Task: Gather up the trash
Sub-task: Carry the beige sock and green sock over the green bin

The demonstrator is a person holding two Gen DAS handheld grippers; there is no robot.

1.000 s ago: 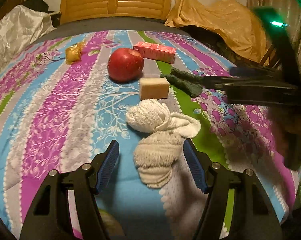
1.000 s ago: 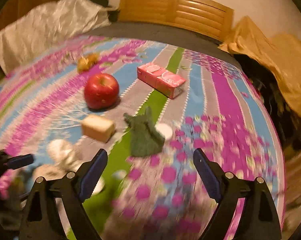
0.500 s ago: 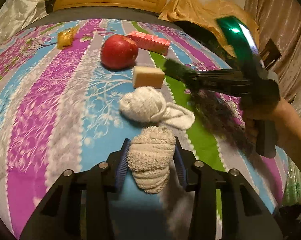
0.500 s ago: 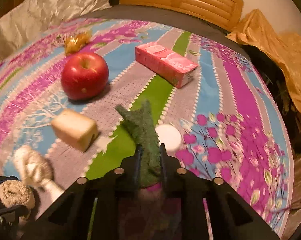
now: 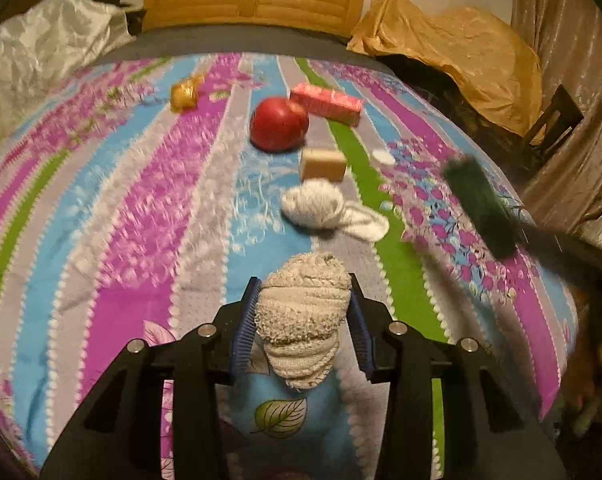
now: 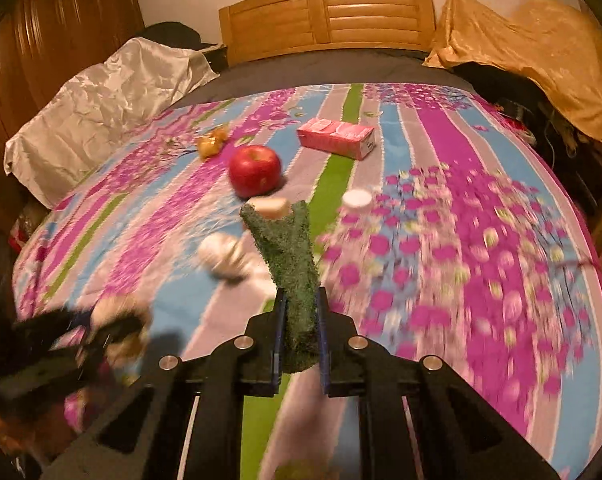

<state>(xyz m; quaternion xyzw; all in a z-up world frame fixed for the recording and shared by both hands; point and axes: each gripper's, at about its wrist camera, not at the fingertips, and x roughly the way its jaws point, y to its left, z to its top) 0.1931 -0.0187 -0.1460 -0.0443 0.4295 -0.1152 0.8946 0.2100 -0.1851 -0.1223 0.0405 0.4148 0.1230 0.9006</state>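
**Both socks lifted off the bedspread**

Since a second earlier both grippers had closed and risen. The left gripper (image 5: 301, 320) pinched a rolled cream sock (image 5: 305, 308), partly open around its bulk; the right gripper (image 6: 299, 332), nearly shut, clamped a green sock (image 6: 291, 264). Both hung nearer the camera than the red apple (image 5: 279, 128). Beyond the apple lay a pink carton (image 5: 327, 102); nearer, a second cream sock (image 5: 321, 208). Carrying seemed underway; next likely needs a bin, unseen here.
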